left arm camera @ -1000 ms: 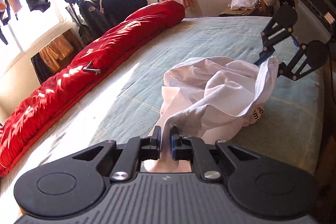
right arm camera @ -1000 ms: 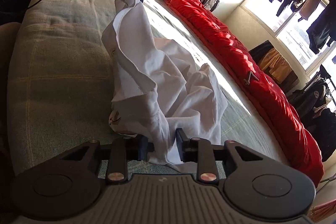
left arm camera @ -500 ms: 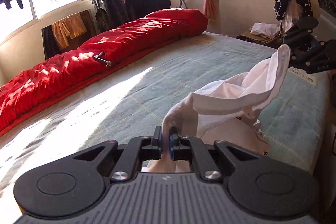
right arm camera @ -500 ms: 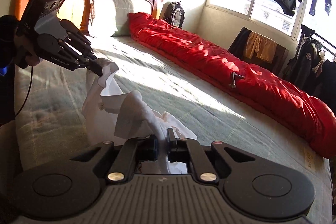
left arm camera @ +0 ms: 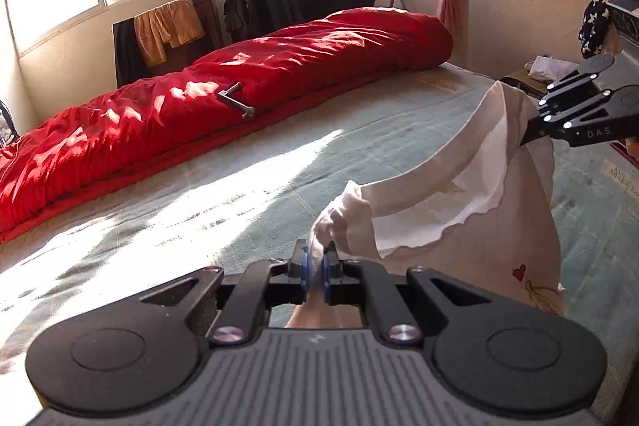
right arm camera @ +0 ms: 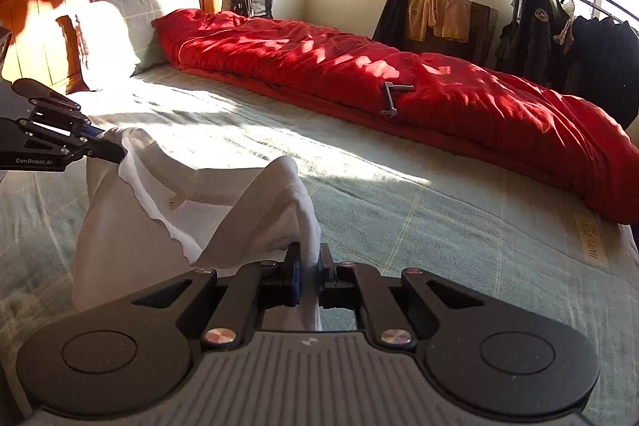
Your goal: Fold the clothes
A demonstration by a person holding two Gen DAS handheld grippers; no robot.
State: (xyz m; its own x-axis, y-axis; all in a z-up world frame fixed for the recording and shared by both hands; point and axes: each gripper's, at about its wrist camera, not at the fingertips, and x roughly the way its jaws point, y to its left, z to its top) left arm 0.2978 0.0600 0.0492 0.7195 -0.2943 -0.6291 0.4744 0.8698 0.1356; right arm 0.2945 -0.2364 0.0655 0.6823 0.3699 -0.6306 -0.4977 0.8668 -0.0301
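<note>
Hidden: the lower part of the white garment (left arm camera: 471, 202) is cut off behind the gripper bodies; its small printed heart design is only partly visible.
Left gripper (left arm camera: 315, 266): jaws closed on a bunched edge of the garment.
Right gripper (right arm camera: 307, 272): jaws pinching another fold.
Garment: hangs stretched between both grippers, above the near side of the bed (right arm camera: 399, 194).
Far side: red quilt (left arm camera: 239, 94).

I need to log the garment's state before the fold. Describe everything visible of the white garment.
The white garment looks like thin, soft cotton with a wavy raw edge, a folded neck band and a small red heart print low on its front. It hangs lifted, stretched between the left gripper and right gripper, both with jaws shut on bunched cloth. Its lower part drapes toward the green bedcover; whether it touches is unclear.
</note>
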